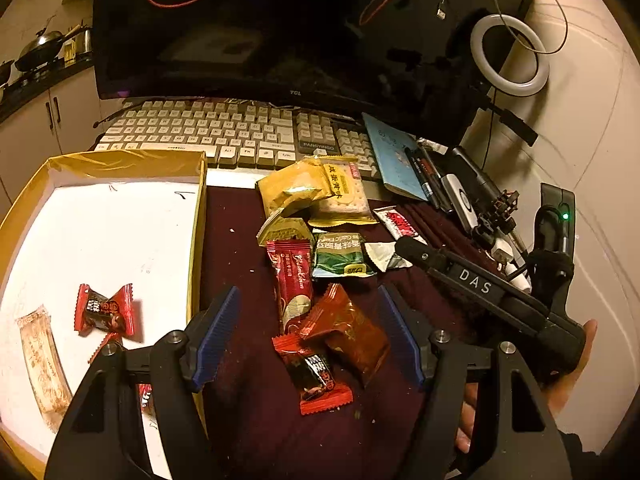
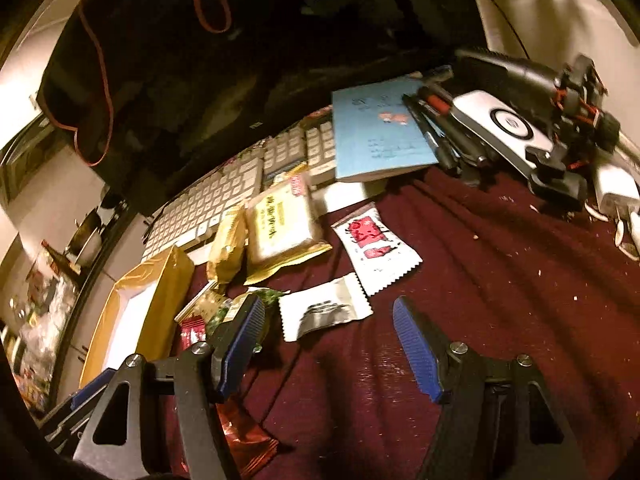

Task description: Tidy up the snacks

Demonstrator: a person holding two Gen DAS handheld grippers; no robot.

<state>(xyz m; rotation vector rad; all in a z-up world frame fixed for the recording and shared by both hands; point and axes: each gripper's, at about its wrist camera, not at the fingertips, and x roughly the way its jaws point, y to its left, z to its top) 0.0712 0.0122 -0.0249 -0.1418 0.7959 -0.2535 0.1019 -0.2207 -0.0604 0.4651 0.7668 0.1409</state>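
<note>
- Snacks lie in a loose pile on the maroon cloth (image 1: pixel 240 264) covering my bench, just right of a gold-rimmed box (image 1: pixel 198 240) with a white floor.
- Red-and-black candy (image 1: pixel 316 376): twisted wrapper, nearest my left fingers (image 1: pixel 310 336), lying between the two blue ribbed pads, which stand wide apart and touch nothing.
- Brown-orange packet (image 1: pixel 352 328): glossy, crumpled, overlapping the candy's upper end.
- Red stick sachet (image 1: pixel 292 280): long, upright in the left view, with a pale oval print.
- Green packet (image 1: pixel 340 256): white Chinese lettering, beside the sachet.
- Yellow cracker pack (image 1: pixel 344 196) and gold pouch (image 1: pixel 292 188): at the far end of the pile, near the keyboard (image 1: pixel 208 132).
- White sachet with red print (image 2: pixel 374 244) and a white-and-black sachet (image 2: pixel 324 312): flat on the cloth ahead of my right fingers (image 2: pixel 332 348), which are spread wide and hold nothing.
- Inside the box: a red-and-black candy (image 1: pixel 106 312) and a pale, translucent long wrapper (image 1: pixel 44 364).
</note>
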